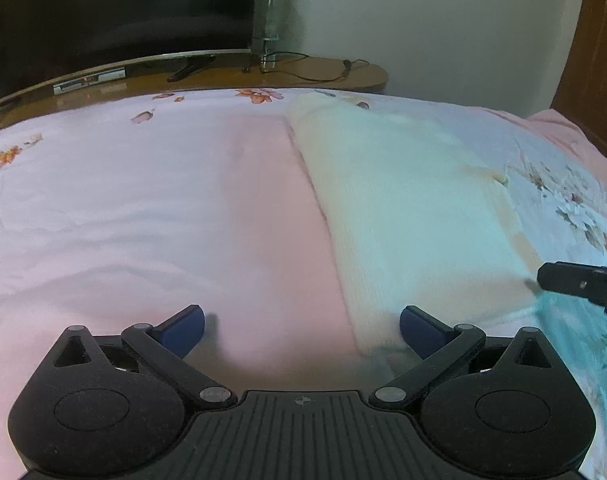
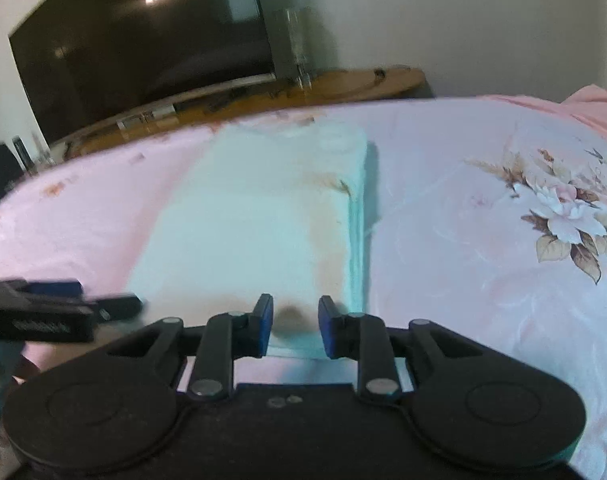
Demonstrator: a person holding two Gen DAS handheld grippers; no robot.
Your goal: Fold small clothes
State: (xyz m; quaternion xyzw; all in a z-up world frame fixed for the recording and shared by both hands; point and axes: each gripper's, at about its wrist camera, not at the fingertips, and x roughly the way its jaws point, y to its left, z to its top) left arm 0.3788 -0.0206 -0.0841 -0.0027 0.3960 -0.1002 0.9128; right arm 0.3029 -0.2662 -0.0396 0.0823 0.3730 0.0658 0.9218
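Observation:
A cream knitted garment (image 1: 407,216) lies flat on the bed, folded into a long strip that runs away from me; it also shows in the right wrist view (image 2: 259,224). My left gripper (image 1: 302,326) is wide open and empty over the strip's near left corner and the pink sheet. My right gripper (image 2: 292,324) is open with a narrower gap, its blue pads either side of the strip's near edge, nothing held. The right gripper's finger also shows at the right edge of the left wrist view (image 1: 583,282).
The bed has a pink floral sheet (image 2: 483,240). Behind it stands a wooden TV bench (image 1: 303,74) with a dark television (image 1: 115,12), cables and a clear vase (image 1: 271,20). A wooden door (image 1: 595,60) is at the far right.

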